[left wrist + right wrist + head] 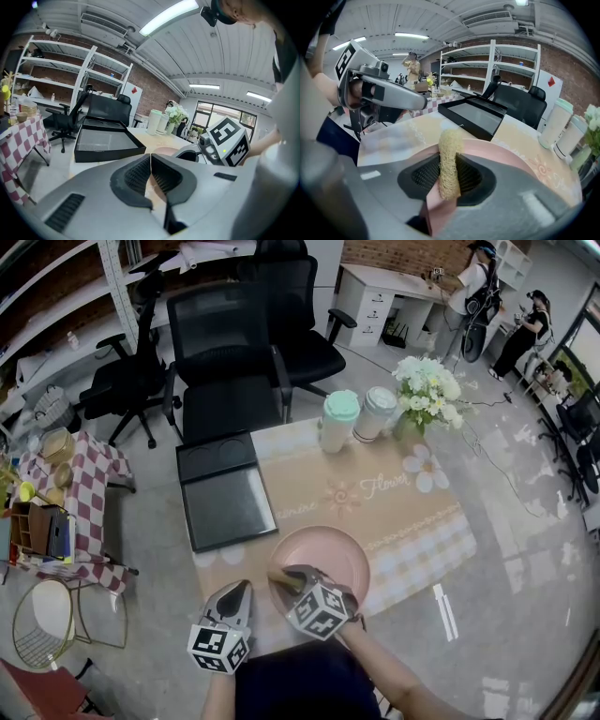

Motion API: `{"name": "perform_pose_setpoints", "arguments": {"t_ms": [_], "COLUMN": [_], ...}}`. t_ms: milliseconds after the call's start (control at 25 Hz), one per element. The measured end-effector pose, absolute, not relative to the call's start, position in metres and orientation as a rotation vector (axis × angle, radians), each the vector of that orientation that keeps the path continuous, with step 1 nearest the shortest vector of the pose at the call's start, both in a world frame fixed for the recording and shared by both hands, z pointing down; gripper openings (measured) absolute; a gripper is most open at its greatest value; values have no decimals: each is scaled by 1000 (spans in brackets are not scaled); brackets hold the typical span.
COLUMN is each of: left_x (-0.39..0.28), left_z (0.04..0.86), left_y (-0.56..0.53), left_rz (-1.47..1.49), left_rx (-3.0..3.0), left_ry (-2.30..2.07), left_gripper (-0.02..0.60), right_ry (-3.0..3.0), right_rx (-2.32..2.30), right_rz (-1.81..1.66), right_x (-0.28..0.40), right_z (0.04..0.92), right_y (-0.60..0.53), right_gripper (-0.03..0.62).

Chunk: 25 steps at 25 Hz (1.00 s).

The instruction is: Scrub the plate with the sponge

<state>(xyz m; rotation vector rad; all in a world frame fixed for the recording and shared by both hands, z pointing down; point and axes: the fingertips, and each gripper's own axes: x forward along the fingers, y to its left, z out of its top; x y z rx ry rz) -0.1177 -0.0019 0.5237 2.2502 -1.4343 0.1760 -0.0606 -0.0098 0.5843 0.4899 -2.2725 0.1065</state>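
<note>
– While the right gripper [449, 164] is over that round pink plate [330, 551], what's it actually got in it?

– Jaws are clamped on a yellowish, fibrous loofah-type sponge [450, 145], which stands up on edge between the pads. From the head view the sponge sits at the plate's near left rim. Honestly can't tell if it's pressing on the surface or just above it.

– And the left gripper [151, 164]?

– Jaws are closed flat against each other with nothing between them. It's just left of the right gripper, off the plate, by the near left corner of the beige patterned table mat [394, 507].

– Anything else on there?

– Shallow black rectangular tray [227, 507] to the left of the plate, not touching it. Along the far edge of the mat there's a pale cup with a mint-green lid [339, 420] and a white lidded cup [378, 412] side by side. A bunch of white flowers [427, 381] is right next to them.
</note>
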Motion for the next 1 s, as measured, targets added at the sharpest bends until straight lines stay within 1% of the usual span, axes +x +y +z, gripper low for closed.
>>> {"name": "perform_pose_setpoints", "arguments": {"t_ms": [1000], "left_x": [-117], "left_z": [532], "left_y": [2], "left_rz": [195], "left_rx": [2234], "left_ry": [-1425], "left_gripper": [12], "right_ry": [-2201], "right_rx": [272], "right_rz": [184], "right_x": [-54], "right_z": [585], "right_y": [35], "right_gripper": [92]}}
